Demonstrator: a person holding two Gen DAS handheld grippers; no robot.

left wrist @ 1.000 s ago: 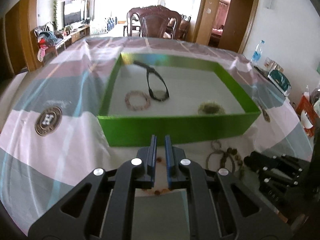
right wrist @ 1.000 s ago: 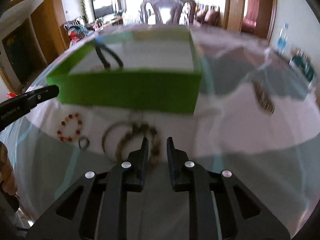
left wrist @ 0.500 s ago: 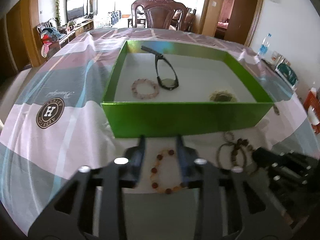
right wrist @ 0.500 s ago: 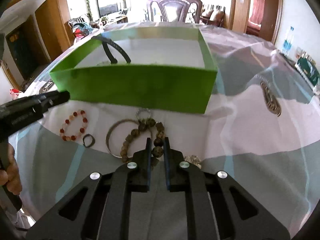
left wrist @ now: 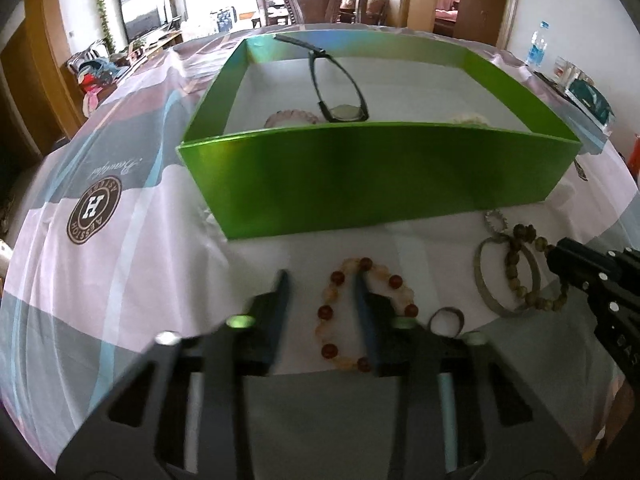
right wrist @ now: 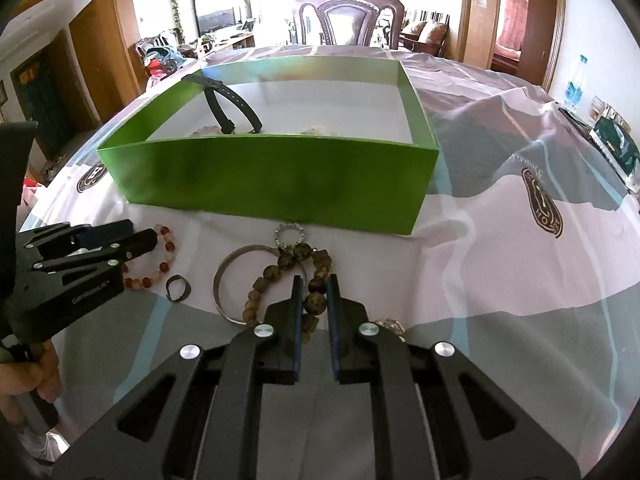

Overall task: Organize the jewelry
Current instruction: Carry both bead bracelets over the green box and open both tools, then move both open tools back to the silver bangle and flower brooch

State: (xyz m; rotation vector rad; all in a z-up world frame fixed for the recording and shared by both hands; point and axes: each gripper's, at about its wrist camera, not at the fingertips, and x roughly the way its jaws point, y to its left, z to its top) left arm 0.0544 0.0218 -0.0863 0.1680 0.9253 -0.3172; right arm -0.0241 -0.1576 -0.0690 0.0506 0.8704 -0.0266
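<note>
Both of your tools are down on the tablecloth in front of the green box, each going for a bracelet that has not yet been put away.

Your left gripper has its jaws closing; in its own view they still stand apart, with the near left arc of the red-and-amber bead bracelet lying between them and the pads not yet pressing on it. Your right gripper is pinching the brown wooden bead bracelet, one speckled bead caught between its pads.

From that right grip, the silver bangle lies at nine o'clock, the small toothed ring at twelve, and the dark little ring further out at nine. The box sits at twelve, already holding a black watch and a pale pink bracelet.

Judged from this, you are in the pick-up step. Next, let the left jaws finish on a single strand, then lift both clear of the front wall. The wooden beads overlap the bangle, so lift them slowly.
</note>
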